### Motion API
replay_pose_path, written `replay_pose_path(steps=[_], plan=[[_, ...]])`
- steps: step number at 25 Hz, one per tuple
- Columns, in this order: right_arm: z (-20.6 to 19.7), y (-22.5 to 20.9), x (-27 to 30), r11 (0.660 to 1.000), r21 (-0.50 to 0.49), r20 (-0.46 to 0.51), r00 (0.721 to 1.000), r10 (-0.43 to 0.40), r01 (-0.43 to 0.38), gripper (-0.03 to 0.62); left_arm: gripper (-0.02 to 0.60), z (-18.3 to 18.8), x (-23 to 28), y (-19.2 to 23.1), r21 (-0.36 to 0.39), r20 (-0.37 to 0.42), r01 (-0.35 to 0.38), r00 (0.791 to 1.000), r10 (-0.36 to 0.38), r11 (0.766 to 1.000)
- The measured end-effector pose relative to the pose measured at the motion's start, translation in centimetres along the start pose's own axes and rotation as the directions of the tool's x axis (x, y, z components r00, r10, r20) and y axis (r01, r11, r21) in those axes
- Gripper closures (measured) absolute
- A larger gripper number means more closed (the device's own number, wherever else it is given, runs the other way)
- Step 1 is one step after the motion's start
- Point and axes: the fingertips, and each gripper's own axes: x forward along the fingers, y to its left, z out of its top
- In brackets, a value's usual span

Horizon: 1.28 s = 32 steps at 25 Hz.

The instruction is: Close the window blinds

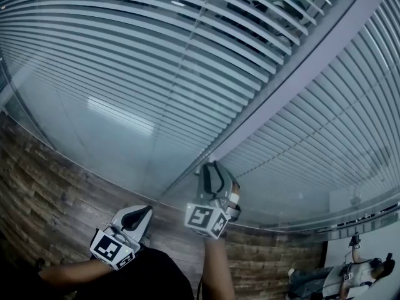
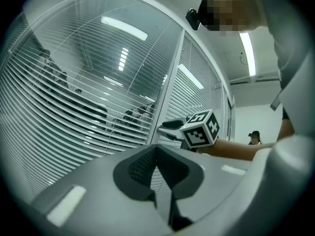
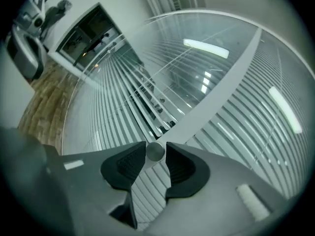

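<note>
White slatted blinds (image 1: 156, 67) hang behind glass panes on both sides of a grey frame post (image 1: 294, 86). In the right gripper view, a small round metal knob (image 3: 155, 151) stands out from the post (image 3: 216, 87), and my right gripper (image 3: 155, 152) is shut on it with a pad pressing on each side. The head view shows this gripper (image 1: 215, 170) raised against the foot of the post. My left gripper (image 1: 140, 212) hangs lower and to the left, away from the glass. Its pads (image 2: 142, 166) meet at the tips with nothing between them.
Wood-plank floor (image 1: 37, 192) runs along the base of the glass wall. A person (image 1: 356, 274) is seated far off at the lower right, also seen in the left gripper view (image 2: 254, 137). Ceiling lights (image 2: 124, 27) reflect in the glass.
</note>
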Motion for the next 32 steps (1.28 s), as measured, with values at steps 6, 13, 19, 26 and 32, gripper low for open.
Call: replay_pose_path(steps=[6, 13, 19, 26, 32], plan=[[-0.3, -0.9, -0.8, 0.830, 0.556, 0.095, 0.995, -0.018, -0.038, 0.430, 0.581, 0.8, -0.9, 0.2, -0.010, 0.005, -0.016, 1.000, 0.016, 1.000], [-1.8, -0.2, -0.2, 0.661, 0.750, 0.086, 0.987, -0.133, 0.023, 0.442, 0.581, -1.0, -2.5, 0.4, 0.050, 0.024, -0.026, 0.999, 0.025, 0.998], [-1.0, -1.4, 0.1, 0.626, 0.780, 0.089, 0.987, -0.131, 0.012, 0.455, 0.581, 0.3, -2.7, -0.1, 0.041, 0.012, -0.036, 0.999, 0.036, 0.999], [-1.4, -0.5, 0.0, 0.707, 0.706, 0.064, 0.990, -0.123, 0.042, 0.473, 0.581, -0.6, -3.7, 0.7, 0.026, 0.032, -0.051, 0.998, 0.050, 0.998], [-1.2, 0.0, 0.4, 0.836, 0.547, 0.032, 0.996, -0.078, 0.047, 0.476, 0.581, -0.9, -3.5, 0.5, 0.023, 0.033, -0.051, 0.998, 0.050, 0.998]])
